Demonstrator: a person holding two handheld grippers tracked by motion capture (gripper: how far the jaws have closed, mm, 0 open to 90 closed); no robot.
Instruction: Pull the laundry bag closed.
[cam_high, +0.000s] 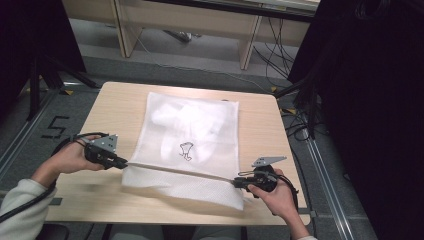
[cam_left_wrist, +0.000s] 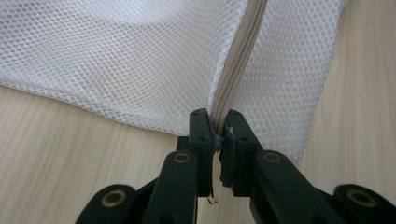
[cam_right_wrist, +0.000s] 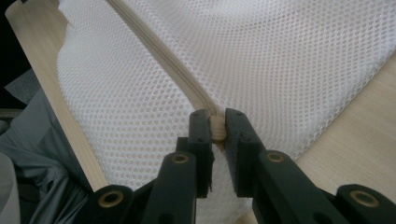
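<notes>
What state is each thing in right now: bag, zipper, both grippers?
Mesh bag: flat on the table, white item inside, near edge lifted.
Zipper: closed as far as visible, pulled taut between the grippers.
Left gripper: shut on the zipper end.
Right gripper: shut on the other zipper end.

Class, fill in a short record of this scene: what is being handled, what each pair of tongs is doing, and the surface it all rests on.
item: white mesh laundry bag with pale clothing inside
zip: beige zip band stretched taut along the bag's near edge
left tongs: shut on the zip's left end
right tongs: shut on the zip's right end
bag position: mostly flat, its near edge lifted by the two grips
surface: light wooden table
</notes>
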